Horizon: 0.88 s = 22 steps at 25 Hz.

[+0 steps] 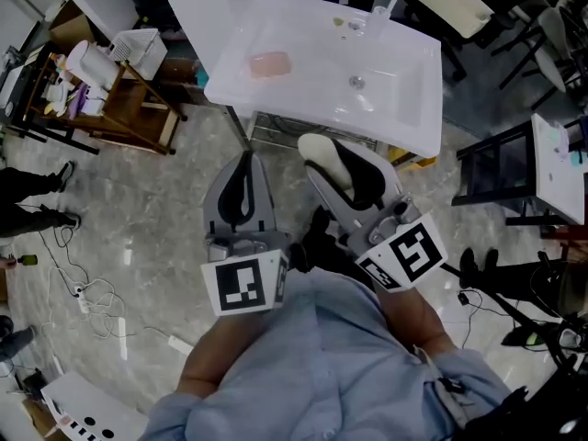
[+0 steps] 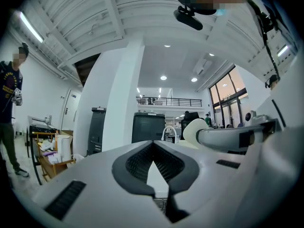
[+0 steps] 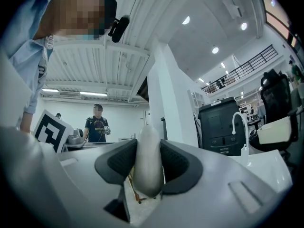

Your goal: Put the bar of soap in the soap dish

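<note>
Past my blue shirt (image 1: 322,356), my right gripper (image 3: 148,146) has its fingers pinching the pale bar of soap (image 3: 147,175); my left gripper (image 2: 152,148) fingers are pressed together, empty. Pink soap dish (image 1: 270,64) sits ahead on the sink (image 1: 404,118).

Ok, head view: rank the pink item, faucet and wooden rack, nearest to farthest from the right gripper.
1. pink item: on the sink, left side.
2. faucet: at the sink's far edge.
3. wooden rack: far left, apart from the sink.
</note>
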### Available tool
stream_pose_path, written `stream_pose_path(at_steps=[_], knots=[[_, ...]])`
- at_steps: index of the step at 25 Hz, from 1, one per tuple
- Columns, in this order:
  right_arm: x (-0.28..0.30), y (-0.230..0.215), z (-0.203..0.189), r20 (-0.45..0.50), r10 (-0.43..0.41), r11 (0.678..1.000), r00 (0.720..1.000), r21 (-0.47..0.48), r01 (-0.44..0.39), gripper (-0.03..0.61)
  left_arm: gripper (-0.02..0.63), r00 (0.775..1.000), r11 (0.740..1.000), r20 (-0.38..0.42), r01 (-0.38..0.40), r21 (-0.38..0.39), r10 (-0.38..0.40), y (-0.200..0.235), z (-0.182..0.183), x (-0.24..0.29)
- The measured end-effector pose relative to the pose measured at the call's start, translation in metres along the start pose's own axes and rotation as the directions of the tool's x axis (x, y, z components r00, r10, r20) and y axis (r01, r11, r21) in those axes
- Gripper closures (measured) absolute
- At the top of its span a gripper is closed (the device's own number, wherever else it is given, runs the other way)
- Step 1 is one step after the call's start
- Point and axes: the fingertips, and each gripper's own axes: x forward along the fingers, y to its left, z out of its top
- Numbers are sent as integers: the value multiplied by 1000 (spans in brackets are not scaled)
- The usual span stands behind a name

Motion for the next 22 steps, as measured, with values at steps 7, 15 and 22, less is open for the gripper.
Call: stream_pose_path(at_steps=[7,15,22], knots=[[27,-33,-6,-7,-3,1000,1000,8,3,428,609,1000,1000,-17,-11,11,12,13,-5,42],[63,-94,-10,2,5,999,1000,32,-6,428,609,999,999,-42,-11,36,13,12,-12,114],[89,-153,-6,21,11,998,1000,58,-12,428,609,998,998,-53,-19,68,22,6,-10,173]])
